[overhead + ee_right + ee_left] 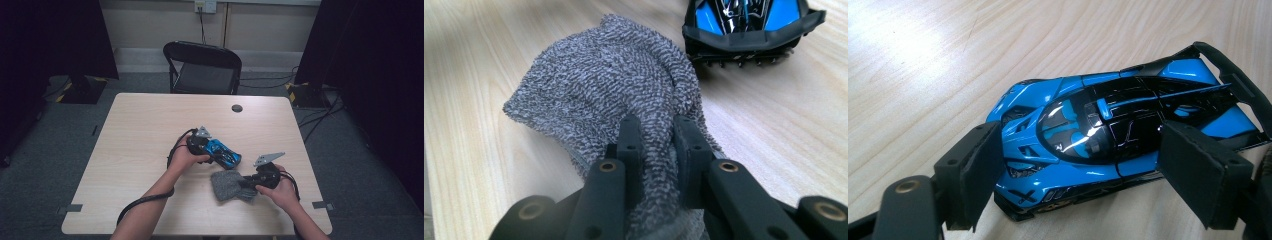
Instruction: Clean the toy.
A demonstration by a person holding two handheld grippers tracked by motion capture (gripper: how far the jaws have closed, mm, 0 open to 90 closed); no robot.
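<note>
A blue and black toy race car (231,158) lies on the wooden table (145,125), right of the middle. My left gripper (216,148) reaches over it from the left. In the left gripper view the two black pads (970,172) press the car (1088,125) on both flanks, nose toward the upper left. A grey knitted cloth (225,185) lies just in front of the car. My right gripper (248,184) comes in from the right and is shut on the cloth's edge. In the right gripper view the cloth (599,80) is pinched between the jaws of that gripper (658,131), with the car's rear wing (749,30) beyond.
A black folding chair (202,67) stands behind the table's far edge. A dark round cap (237,108) sits in the tabletop near the back. Black curtains and stand bases flank the table on both sides. Cables trail from both grippers toward the near edge.
</note>
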